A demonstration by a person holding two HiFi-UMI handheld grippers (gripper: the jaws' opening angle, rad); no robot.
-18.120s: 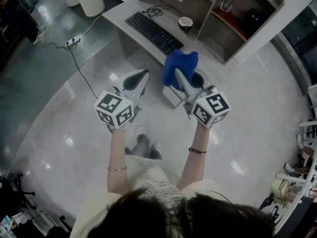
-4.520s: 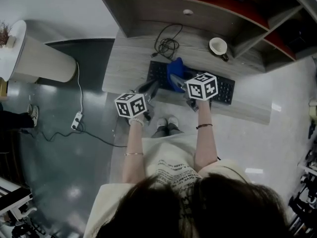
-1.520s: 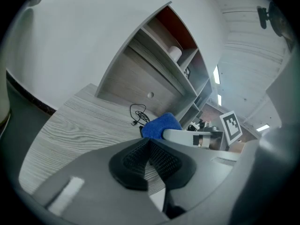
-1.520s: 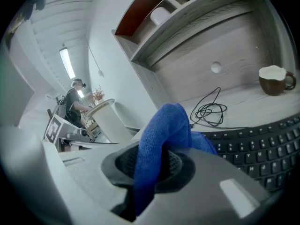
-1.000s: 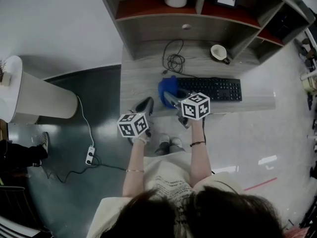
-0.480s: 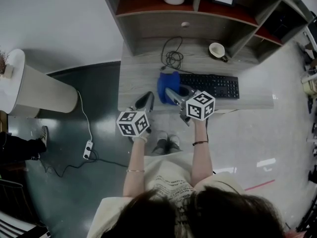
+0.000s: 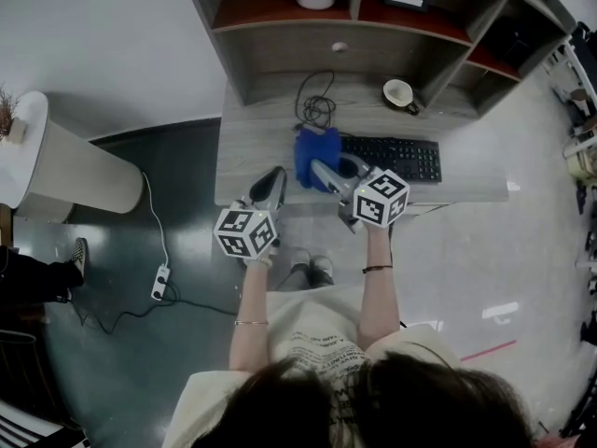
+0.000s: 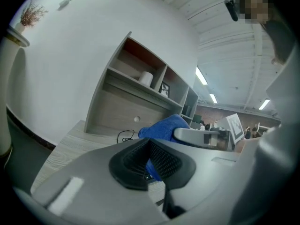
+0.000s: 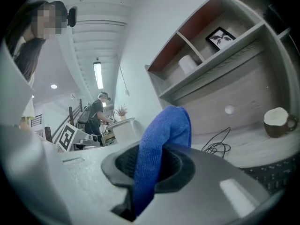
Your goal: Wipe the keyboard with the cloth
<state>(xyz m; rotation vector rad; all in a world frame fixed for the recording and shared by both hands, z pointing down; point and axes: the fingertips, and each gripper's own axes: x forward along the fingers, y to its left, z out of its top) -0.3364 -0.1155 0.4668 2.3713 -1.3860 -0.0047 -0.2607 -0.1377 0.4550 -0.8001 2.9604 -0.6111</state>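
The right gripper [image 7: 323, 167] pinches the cloth [image 7: 312, 151] at the keyboard's [image 7: 396, 159] left end. The left gripper [image 7: 276, 175], clenched and empty, hangs by the desk's [image 7: 250, 147] front edge.

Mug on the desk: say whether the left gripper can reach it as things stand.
Probably not straight across: the mug stands far right at the desk's back, and the right gripper with its cloth lies between it and the left gripper.

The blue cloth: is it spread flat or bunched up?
Bunched up: the cloth is pinched in the right gripper, its folds sticking out, at the left end of the keyboard.
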